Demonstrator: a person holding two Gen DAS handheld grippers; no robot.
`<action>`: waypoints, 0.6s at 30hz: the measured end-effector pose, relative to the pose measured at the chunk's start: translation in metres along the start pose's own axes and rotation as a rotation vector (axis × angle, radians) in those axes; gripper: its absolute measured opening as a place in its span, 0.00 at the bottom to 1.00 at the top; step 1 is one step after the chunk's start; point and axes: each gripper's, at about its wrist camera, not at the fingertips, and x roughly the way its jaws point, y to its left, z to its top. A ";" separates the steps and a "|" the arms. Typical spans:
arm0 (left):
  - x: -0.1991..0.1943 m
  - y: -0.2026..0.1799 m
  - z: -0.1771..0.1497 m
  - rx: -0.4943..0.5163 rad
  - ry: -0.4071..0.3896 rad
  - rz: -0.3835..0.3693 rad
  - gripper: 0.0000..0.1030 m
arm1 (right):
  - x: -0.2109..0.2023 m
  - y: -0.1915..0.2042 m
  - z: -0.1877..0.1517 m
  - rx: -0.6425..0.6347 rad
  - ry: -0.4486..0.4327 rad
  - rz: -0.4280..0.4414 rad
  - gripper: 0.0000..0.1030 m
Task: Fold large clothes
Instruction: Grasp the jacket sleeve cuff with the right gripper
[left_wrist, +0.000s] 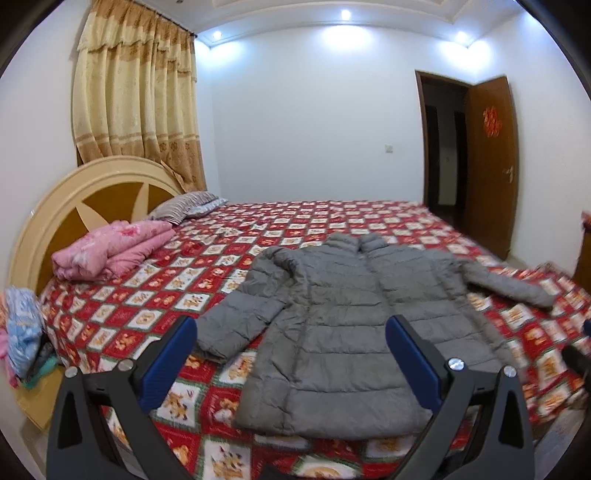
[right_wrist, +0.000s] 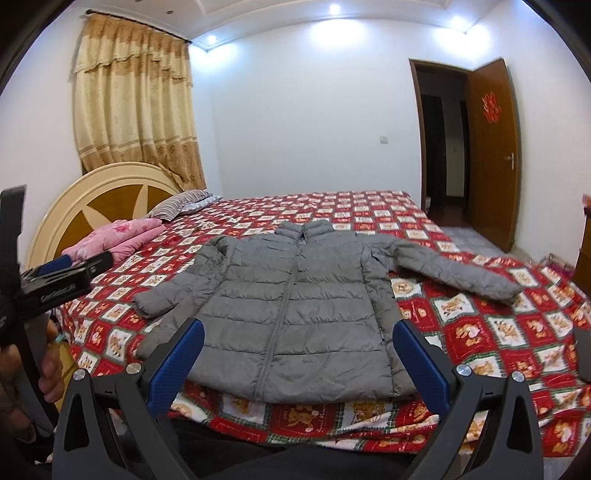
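A grey quilted puffer jacket (left_wrist: 343, 325) lies flat, front up and zipped, on the red patterned bedspread (left_wrist: 155, 280), collar away from me and both sleeves spread out. It also shows in the right wrist view (right_wrist: 295, 306). My left gripper (left_wrist: 291, 328) is open and empty, held above the jacket's hem near the bed's front edge. My right gripper (right_wrist: 299, 332) is open and empty, also above the hem. The left gripper shows from the side in the right wrist view (right_wrist: 70, 267), at the left.
A folded pink quilt (left_wrist: 110, 247) and a striped pillow (left_wrist: 184, 205) lie by the round headboard (left_wrist: 74, 199). A bundle of clothes (left_wrist: 22, 332) sits at the bed's left side. An open wooden door (left_wrist: 491, 162) stands at the right. Curtains (left_wrist: 140, 96) hang behind.
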 end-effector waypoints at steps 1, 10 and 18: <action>0.013 0.001 -0.002 0.015 -0.004 0.001 1.00 | 0.013 -0.010 0.000 0.009 0.003 -0.027 0.99; 0.126 -0.016 0.003 0.029 0.116 0.018 1.00 | 0.113 -0.131 -0.004 0.176 0.096 -0.263 0.99; 0.211 -0.036 0.018 0.069 0.194 0.044 1.00 | 0.176 -0.269 -0.003 0.454 0.197 -0.412 0.99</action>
